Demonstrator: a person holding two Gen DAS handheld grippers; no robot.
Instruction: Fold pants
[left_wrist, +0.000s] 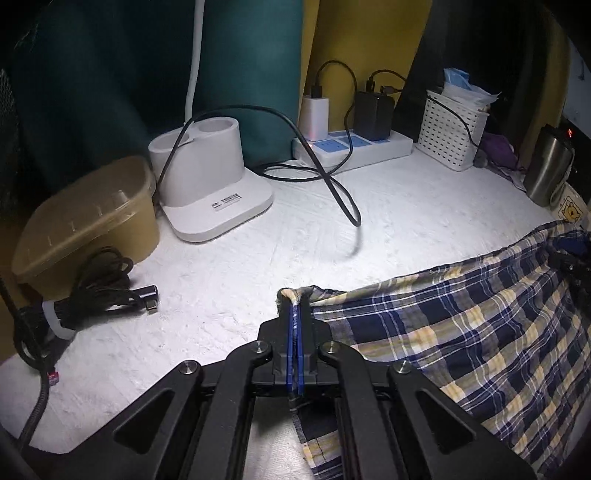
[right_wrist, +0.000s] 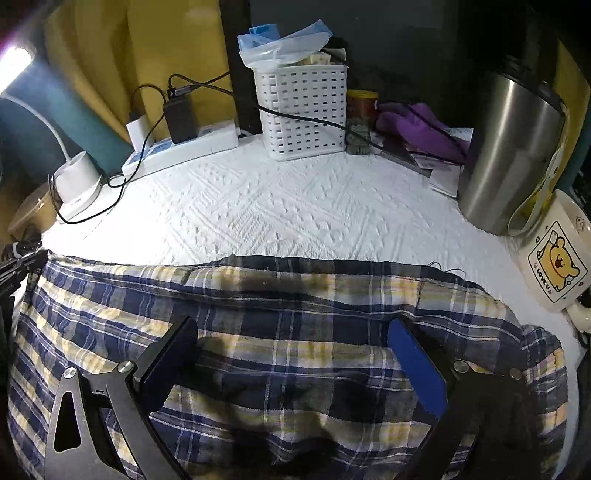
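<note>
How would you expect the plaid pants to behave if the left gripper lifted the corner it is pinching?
The plaid pants look thin and rumpled, so they would probably drape and sag rather than hold shape. The left gripper holds only one corner, so the rest would likely trail across the white textured cover. The right gripper hovers open above the cloth, so that side has no support yet.

Ahead of me the white desk (right_wrist: 295, 206) lies bare across mid-frame, hemmed at the top by the power strip (right_wrist: 184, 147) and basket (right_wrist: 306, 110), at right by the steel flask (right_wrist: 509, 155) and mug (right_wrist: 554, 254), at left by the lamp base (left_wrist: 210, 184) with its looping black cable (left_wrist: 332, 184).
</note>
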